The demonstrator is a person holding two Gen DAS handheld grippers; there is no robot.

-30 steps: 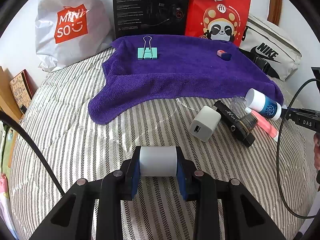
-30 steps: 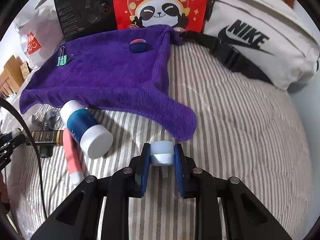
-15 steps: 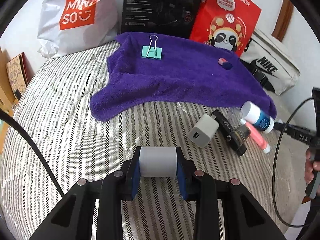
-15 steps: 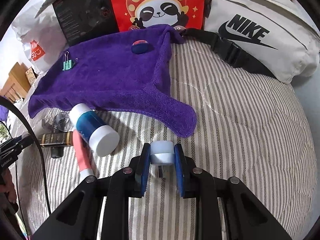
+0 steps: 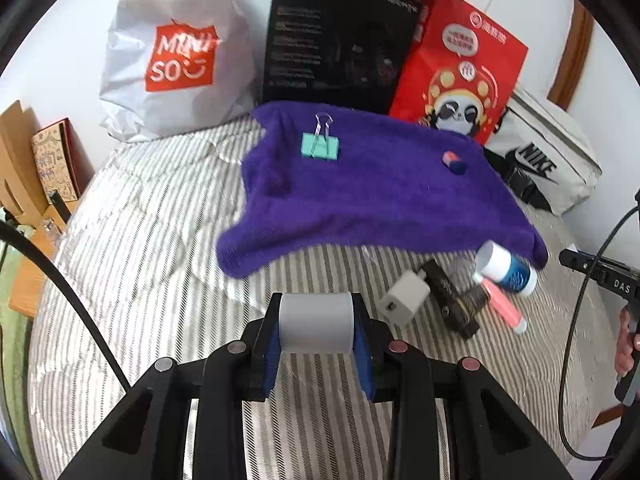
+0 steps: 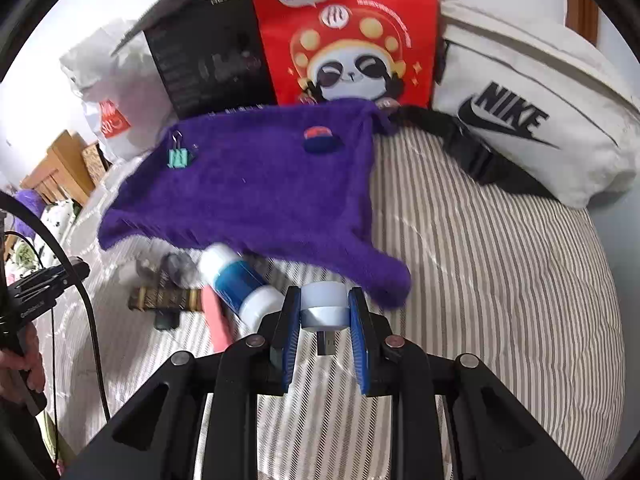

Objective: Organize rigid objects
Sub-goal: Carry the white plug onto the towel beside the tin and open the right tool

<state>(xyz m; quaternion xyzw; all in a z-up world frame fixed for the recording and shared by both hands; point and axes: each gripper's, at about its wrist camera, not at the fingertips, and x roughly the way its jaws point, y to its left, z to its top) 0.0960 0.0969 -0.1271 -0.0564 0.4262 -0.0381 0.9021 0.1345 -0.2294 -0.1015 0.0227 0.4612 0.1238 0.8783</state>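
My left gripper (image 5: 316, 330) is clamped on a white cylinder (image 5: 316, 322), its blue pads pressing both flat ends, and it hangs above the striped bed (image 5: 140, 240). My right gripper (image 6: 325, 320) is closed on a small pale blue-and-white gadget (image 6: 323, 306) with a dark plug (image 6: 326, 344) poking out underneath, also clear of the bedcover.

A purple towel (image 5: 380, 200) is spread at the far end of the bed. On it lie a teal binder clip (image 5: 320, 146), towards the left, and a small pink-and-blue eraser (image 5: 454, 162), towards the right, well apart from each other.

Just off the towel's near edge I see a loose cluster: a white charger cube (image 5: 404, 300), a dark tube (image 5: 452, 302) touching it, a pink tube (image 5: 504, 306), and a blue-labelled white bottle (image 5: 506, 268) lying on its side against the towel's corner.

Behind the towel stand a white shopping bag (image 5: 176, 52), a black box (image 5: 340, 44) and a red panda bag (image 5: 460, 68); a white waist bag (image 6: 528, 120) lies to the right.
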